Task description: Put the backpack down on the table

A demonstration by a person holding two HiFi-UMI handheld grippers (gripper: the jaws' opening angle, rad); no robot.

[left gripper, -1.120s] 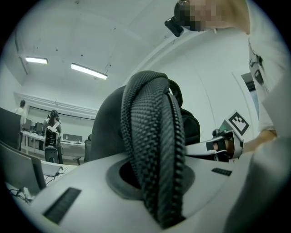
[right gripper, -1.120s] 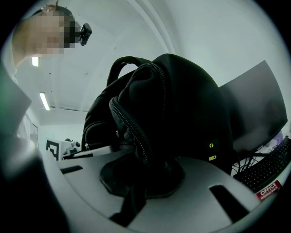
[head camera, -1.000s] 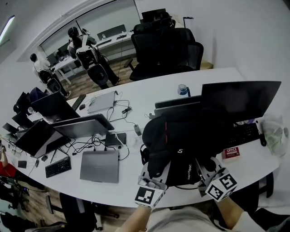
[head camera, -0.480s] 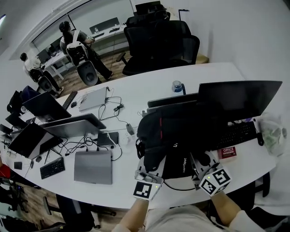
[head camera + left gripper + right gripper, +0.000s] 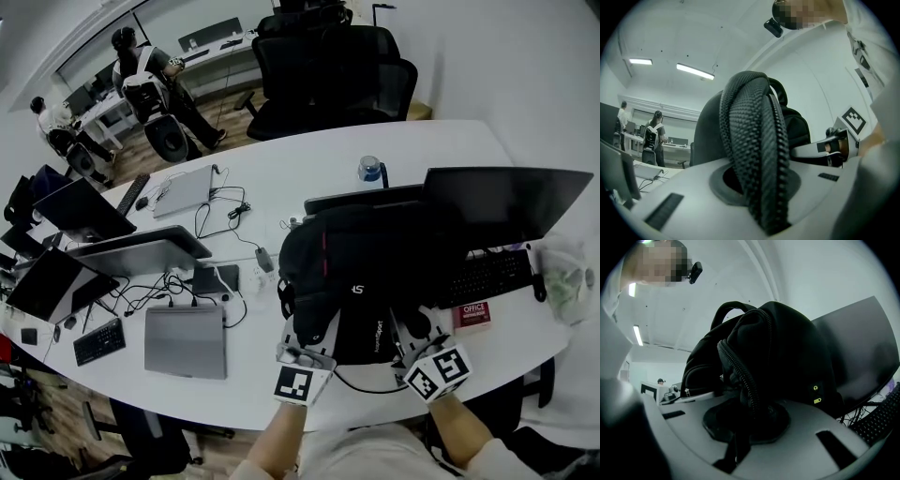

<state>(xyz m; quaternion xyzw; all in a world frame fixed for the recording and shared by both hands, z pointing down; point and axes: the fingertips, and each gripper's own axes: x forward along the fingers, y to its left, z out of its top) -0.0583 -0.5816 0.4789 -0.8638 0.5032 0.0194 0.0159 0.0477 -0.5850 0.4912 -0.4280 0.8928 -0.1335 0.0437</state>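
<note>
Both tools have sunk a little with the load since the earlier frames, and the bag now sits lower against the things behind it.

Your left tool (image 5: pixel 302 354) is clamped on a thick woven strap (image 5: pixel 752 154) that runs up between its jaws, so it is closed and gripping. Your right tool (image 5: pixel 413 343) is likewise closed on the bag: its own view shows a dark fold with a zip edge (image 5: pixel 740 373) pinched between the jaws. Neither tool is empty.

From those two grips the backpack (image 5: pixel 375 267) bulges away from you, its black body rising above and beyond both tools, which hold it at its near, lower side, one to the left and one to the right. It hangs over the near part of the white worktop (image 5: pixel 281 173), in front of a dark laptop (image 5: pixel 361 199) and just left of the monitor (image 5: pixel 511 202) and keyboard (image 5: pixel 492 277). A red box (image 5: pixel 475 314) lies close by your right tool.

As for progress, I judge you nearly there: the bag is over a free patch and low, but the views do not show whether its base touches the surface. What is left, by my reading, is to lower it until it rests, then loosen both grips and draw back.
</note>
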